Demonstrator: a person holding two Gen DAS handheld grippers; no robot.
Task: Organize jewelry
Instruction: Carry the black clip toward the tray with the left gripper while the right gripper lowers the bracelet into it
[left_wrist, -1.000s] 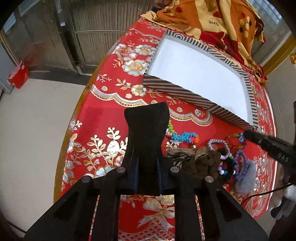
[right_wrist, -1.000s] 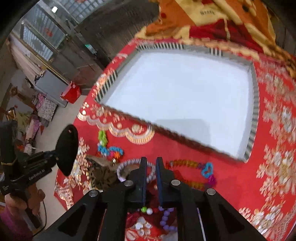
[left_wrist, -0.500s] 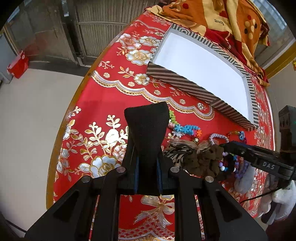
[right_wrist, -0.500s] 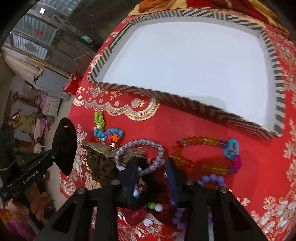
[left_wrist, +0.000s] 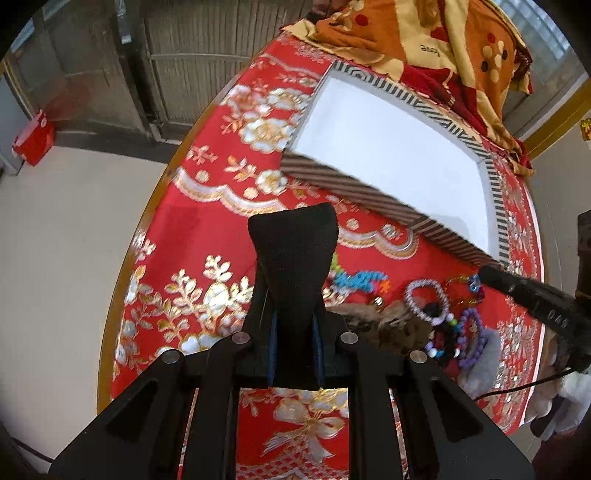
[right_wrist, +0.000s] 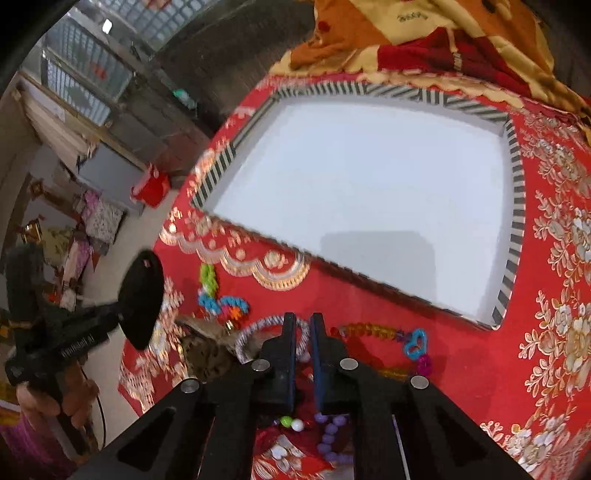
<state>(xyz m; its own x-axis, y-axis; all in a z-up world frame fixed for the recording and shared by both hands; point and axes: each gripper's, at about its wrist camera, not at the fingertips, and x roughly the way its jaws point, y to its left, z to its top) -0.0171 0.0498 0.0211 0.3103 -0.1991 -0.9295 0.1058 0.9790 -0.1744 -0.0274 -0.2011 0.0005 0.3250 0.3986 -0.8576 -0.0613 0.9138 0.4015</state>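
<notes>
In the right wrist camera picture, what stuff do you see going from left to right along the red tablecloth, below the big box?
Black left gripper → green, blue and orange bead string → grey-and-white braided bracelet → amber bead bracelet → blue heart charm.

On the orange blanket (left_wrist: 424, 40) at the table's far edge I read "love", upside down. The print on my grippers is too blurred.
</notes>
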